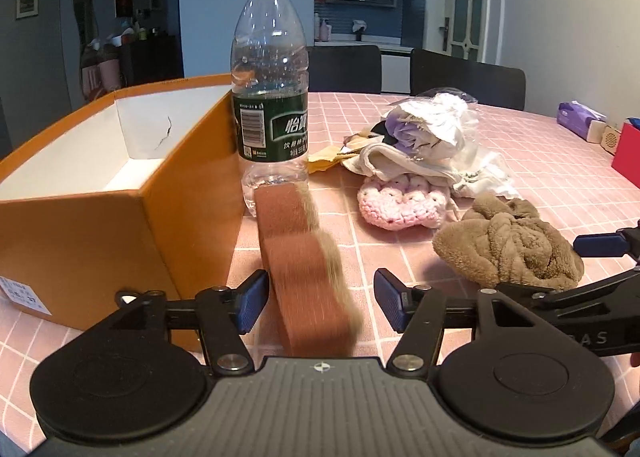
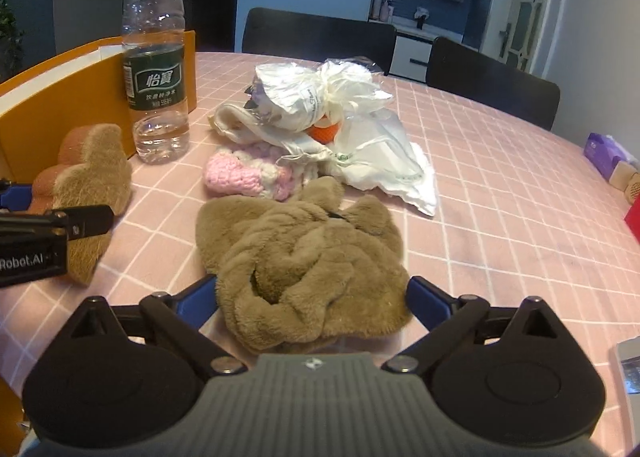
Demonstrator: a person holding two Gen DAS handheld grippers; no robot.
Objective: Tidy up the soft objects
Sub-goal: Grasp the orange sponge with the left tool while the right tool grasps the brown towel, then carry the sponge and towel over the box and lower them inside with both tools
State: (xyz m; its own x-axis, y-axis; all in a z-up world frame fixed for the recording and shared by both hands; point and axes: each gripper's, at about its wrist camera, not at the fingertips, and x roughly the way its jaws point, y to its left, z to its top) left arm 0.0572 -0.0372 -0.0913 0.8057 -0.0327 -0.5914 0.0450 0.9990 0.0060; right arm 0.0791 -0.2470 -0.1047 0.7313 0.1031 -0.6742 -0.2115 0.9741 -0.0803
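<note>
Orange box (image 1: 100, 209) edge beside bottle (image 1: 272, 97)

The bottle (image 1: 272, 73) stands just right of the box (image 1: 100, 209) — plush pad (image 1: 304, 265) before it, soft pile (image 1: 424, 153) further right.

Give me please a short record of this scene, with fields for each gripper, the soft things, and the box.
left gripper: open, fingers either side of the toast-shaped plush
right gripper: open, around the brown fuzzy cloth
other soft things: pink crochet piece, white bags pile
box: orange box, open, inside looks empty
beside box: water bottle, upright
surface: pink checked tablecloth
</note>
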